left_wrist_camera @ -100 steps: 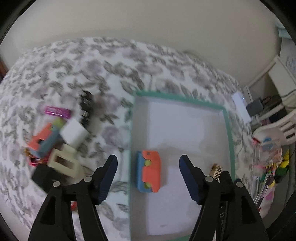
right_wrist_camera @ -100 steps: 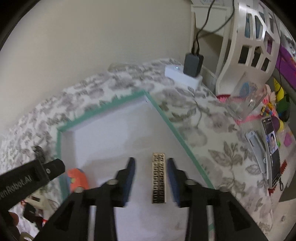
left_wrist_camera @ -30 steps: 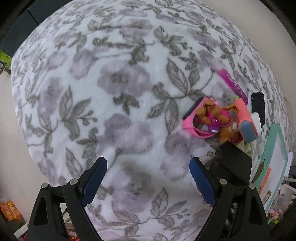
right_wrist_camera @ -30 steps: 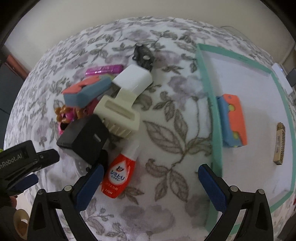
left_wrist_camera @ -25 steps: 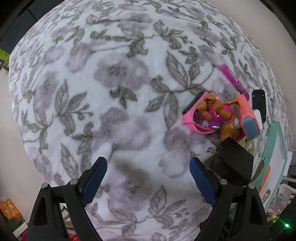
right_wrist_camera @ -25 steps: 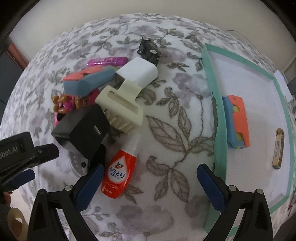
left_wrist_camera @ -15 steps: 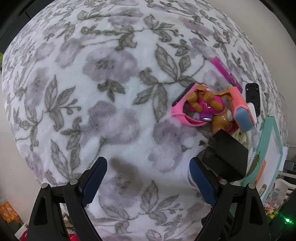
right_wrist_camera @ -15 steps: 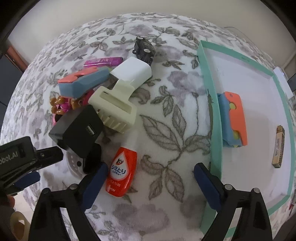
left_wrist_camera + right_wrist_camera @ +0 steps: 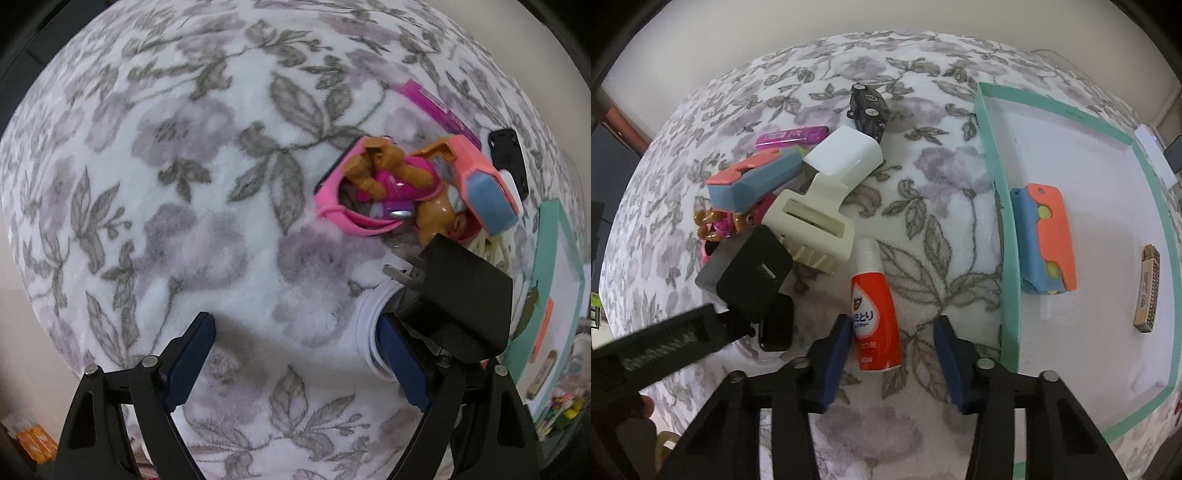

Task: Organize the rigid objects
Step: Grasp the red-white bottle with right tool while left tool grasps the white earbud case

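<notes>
Pick step on the red bottle, right side. My right hand-held gripper points steeply down over the floral blanket, jaws just closing in around the bottle's lower end. Left pad touches or nearly touches it, right pad clearly apart, so not gripped yet. Bottle lies flat between my fingers, cap pointing away from me. Teal tray sits just right of this gripper, already holding the orange-blue case and a small gold harmonica.

My left hand-held gripper is released wide, nothing between the pads; black charger lies just beside its right finger, with a white round thing under it.

Next: finish closing, lift clear, carry right over the tray rim. Bottle is round and may roll.
</notes>
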{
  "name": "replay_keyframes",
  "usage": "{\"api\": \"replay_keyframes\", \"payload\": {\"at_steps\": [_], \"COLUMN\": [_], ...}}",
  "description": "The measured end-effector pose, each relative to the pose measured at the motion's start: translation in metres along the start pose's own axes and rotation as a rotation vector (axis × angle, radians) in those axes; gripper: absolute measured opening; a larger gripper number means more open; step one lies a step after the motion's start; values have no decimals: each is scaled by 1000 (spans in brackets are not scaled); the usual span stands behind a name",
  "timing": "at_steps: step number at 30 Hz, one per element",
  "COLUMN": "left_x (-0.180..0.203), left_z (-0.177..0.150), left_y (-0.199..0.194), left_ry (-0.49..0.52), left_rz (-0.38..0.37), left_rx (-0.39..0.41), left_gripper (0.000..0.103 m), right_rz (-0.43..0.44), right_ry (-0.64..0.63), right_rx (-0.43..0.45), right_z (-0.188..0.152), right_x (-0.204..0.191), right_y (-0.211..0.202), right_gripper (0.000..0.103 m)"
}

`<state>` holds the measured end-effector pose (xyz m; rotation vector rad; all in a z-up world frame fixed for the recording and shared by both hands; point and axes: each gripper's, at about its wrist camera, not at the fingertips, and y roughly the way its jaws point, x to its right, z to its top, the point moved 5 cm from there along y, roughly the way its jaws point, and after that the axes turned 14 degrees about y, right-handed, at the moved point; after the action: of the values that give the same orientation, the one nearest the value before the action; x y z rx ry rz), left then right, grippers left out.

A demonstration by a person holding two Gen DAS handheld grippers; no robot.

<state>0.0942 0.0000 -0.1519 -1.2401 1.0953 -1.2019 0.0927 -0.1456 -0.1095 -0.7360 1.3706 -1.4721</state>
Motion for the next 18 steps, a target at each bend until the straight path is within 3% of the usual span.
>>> {"api": "replay_keyframes", "payload": {"at_steps": [4, 6, 9, 18], "left_x": [16, 24, 33, 64], "left_z": [3, 5, 11, 17], "left_y": [-1, -5, -8, -4], "left_ry": [48, 59, 88, 107], "left_rz": [39, 19, 15, 42], "left_rx": [9, 25, 32, 52], "left_gripper": [75, 59, 48, 41], "right_rz": [0, -2, -2, -8], "right_ry": [-4, -6, -3, 0], "right_rx": [2, 4, 3, 7], "right_z": [1, 1, -1, -6], "right_x": [-1, -1, -2, 4], "right_y": [0, 2, 6, 3], "right_gripper": [42, 40, 38, 32]}}
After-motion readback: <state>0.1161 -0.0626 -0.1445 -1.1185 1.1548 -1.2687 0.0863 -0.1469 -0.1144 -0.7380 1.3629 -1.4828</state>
